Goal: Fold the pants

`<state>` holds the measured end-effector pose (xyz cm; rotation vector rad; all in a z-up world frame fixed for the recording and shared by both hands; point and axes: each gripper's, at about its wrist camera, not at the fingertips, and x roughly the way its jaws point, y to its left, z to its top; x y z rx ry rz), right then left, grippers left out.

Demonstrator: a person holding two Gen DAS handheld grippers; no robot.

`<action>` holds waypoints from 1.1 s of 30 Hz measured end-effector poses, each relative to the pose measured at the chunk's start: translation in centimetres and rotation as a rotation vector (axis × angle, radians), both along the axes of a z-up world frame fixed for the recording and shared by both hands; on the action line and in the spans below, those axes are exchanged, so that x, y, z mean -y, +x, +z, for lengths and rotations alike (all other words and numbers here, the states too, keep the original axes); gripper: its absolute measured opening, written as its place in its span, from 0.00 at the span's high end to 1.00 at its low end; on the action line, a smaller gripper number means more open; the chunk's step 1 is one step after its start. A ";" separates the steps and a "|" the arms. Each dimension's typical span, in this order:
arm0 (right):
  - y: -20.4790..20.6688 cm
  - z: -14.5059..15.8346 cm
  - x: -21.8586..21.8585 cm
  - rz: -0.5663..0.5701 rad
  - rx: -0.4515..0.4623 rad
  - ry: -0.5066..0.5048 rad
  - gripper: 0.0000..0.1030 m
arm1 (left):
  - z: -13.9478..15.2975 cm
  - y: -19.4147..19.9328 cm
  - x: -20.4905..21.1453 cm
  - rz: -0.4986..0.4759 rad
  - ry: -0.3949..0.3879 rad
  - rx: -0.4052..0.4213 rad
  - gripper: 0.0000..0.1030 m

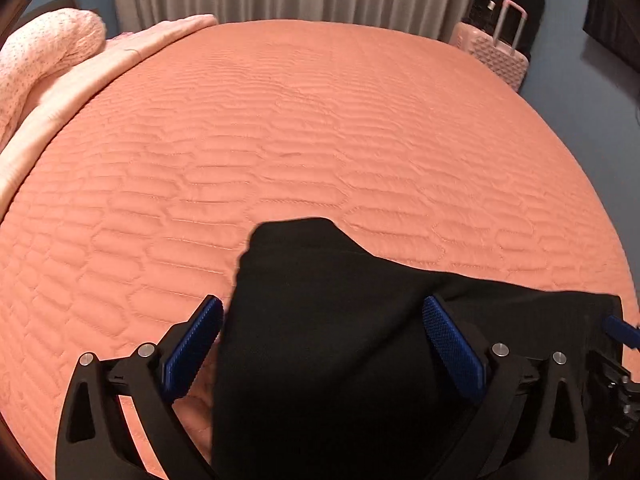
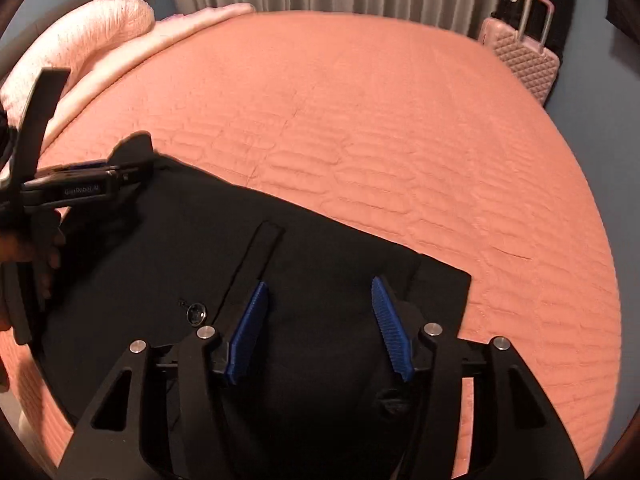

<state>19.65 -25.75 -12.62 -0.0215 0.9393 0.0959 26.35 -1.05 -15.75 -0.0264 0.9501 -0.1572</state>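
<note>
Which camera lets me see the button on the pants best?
The right wrist view: the button shows plainly on the black pants, beside the pocket slit. The left wrist view shows only plain black cloth, no button.

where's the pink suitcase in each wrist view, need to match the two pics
Left wrist view: the pink suitcase stands at the upper right, off the far right corner of the orange bedspread, handle raised.
Right wrist view: the pink suitcase is again at the upper right, past the same bed corner.
Shared landmark: the black pants lying on the near part of the bedspread, under both grippers.
</note>
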 end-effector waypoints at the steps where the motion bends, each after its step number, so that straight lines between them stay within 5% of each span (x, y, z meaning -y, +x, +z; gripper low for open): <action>1: -1.2 1.5 0.3 -0.025 0.033 0.021 0.49 | 0.8 -0.4 -0.5 0.028 0.008 0.024 0.09; 5: -6.3 3.8 -0.7 0.013 0.074 0.079 0.48 | 4.9 -6.3 -3.4 0.000 -0.044 0.134 0.07; 8: -9.4 2.2 -3.0 0.095 0.007 0.085 0.49 | 5.3 -11.6 -2.7 -0.081 -0.056 0.127 0.06; 10: -10.3 -0.7 -3.7 0.118 -0.040 -0.022 0.49 | 3.6 -14.1 -1.2 -0.117 0.039 0.099 0.06; 12: -11.3 -1.4 -2.7 0.117 0.000 -0.010 0.50 | 0.1 -15.9 -0.2 -0.113 0.212 0.061 0.06; 13: -11.1 -1.1 -2.0 0.099 -0.006 0.017 0.51 | -1.0 -16.1 -0.8 -0.109 0.184 0.044 0.05; 17: -11.6 3.0 -0.2 0.001 0.050 0.046 0.52 | 0.9 -14.2 -4.9 0.079 0.107 0.044 0.09; 22: -7.6 5.4 0.2 0.002 0.108 0.081 0.52 | 6.1 -9.1 -3.3 0.015 0.068 0.182 0.07; 26: -0.9 2.7 -1.0 0.030 0.047 0.023 0.52 | 2.5 -2.3 1.4 -0.052 0.299 0.114 0.06; 28: 1.5 -0.8 -0.1 0.027 -0.045 -0.037 0.52 | -0.4 0.3 1.8 -0.039 0.347 0.031 0.05; 31: 1.6 -1.6 1.9 0.036 -0.022 0.040 0.49 | -2.1 1.6 -0.7 -0.019 0.223 -0.005 0.05; 33: 0.7 0.0 3.2 -0.055 0.001 0.077 0.53 | -1.9 1.7 -1.9 -0.004 0.192 -0.012 0.05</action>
